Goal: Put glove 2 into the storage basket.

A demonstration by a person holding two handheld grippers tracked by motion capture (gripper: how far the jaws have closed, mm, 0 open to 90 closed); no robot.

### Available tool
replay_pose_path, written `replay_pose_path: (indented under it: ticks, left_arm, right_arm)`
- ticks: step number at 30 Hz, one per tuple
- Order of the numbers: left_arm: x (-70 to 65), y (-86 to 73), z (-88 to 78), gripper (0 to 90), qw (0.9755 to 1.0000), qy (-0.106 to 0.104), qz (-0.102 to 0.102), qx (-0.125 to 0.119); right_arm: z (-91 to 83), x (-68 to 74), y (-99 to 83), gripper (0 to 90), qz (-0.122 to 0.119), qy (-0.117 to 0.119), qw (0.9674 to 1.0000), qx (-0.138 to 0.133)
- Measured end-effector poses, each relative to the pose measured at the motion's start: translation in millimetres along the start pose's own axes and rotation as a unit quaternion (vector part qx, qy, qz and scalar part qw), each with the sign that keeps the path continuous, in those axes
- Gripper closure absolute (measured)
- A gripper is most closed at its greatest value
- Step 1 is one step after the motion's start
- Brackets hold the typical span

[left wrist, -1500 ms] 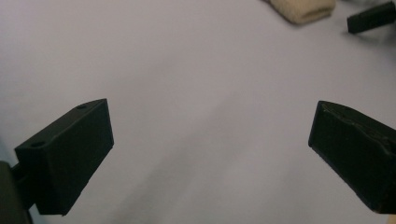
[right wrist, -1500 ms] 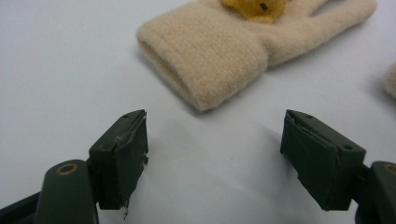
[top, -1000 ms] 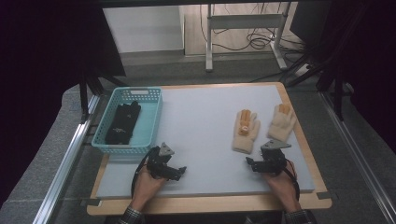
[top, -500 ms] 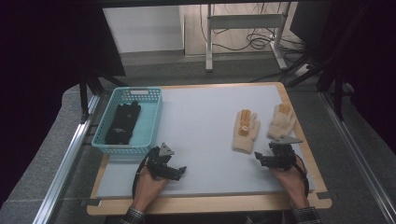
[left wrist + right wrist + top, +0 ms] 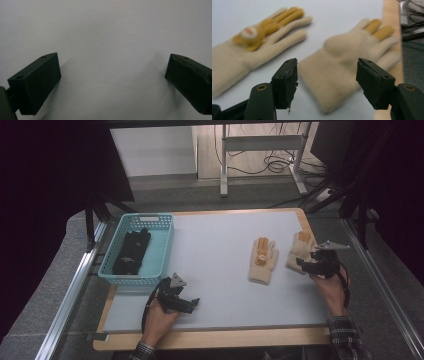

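Cream glove (image 5: 347,72): approached by the right hand-held gripper (image 5: 327,82), carried over from nearer the desk's front.
Jaws: just narrowed, still apart, nothing gripped; pickup judged next.

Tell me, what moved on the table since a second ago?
The right gripper went up the table to the cuff of the right-hand cream glove; its jaws have been closing, still open around it. The left gripper, other cream glove, basket and black gloves stayed put.
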State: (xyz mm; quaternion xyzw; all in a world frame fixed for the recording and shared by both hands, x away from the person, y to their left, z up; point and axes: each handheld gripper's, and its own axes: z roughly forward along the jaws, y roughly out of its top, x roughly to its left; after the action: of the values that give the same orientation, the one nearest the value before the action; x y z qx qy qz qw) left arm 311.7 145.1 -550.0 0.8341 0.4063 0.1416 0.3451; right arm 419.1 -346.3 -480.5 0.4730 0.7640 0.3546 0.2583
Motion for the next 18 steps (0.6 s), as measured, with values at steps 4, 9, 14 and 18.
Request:
replay_pose_path:
  ticks: [4,9,14,18]
  left_arm:
    - [0.0,0.0,0.1,0.4,1.0,0.0,0.0,0.0]
    - [0.0,0.0,0.1,0.4,1.0,0.0,0.0,0.0]
    - [0.1,0.0,0.0,0.4,1.0,0.0,0.0,0.0]
    - [0.0,0.0,0.0,0.4,1.0,0.0,0.0,0.0]
  right_arm:
    - [5.4,-9.8,8.2,34.0,0.003,-0.006,1.0,-0.002]
    - [22.4,-20.8,17.1,33.3,0.004,-0.013,0.9999,0.003]
    - [42.5,-26.4,19.1,29.1,0.01,-0.013,0.9998,0.012]
    - [57.5,-27.6,17.0,24.3,0.006,-0.017,0.9996,0.021]
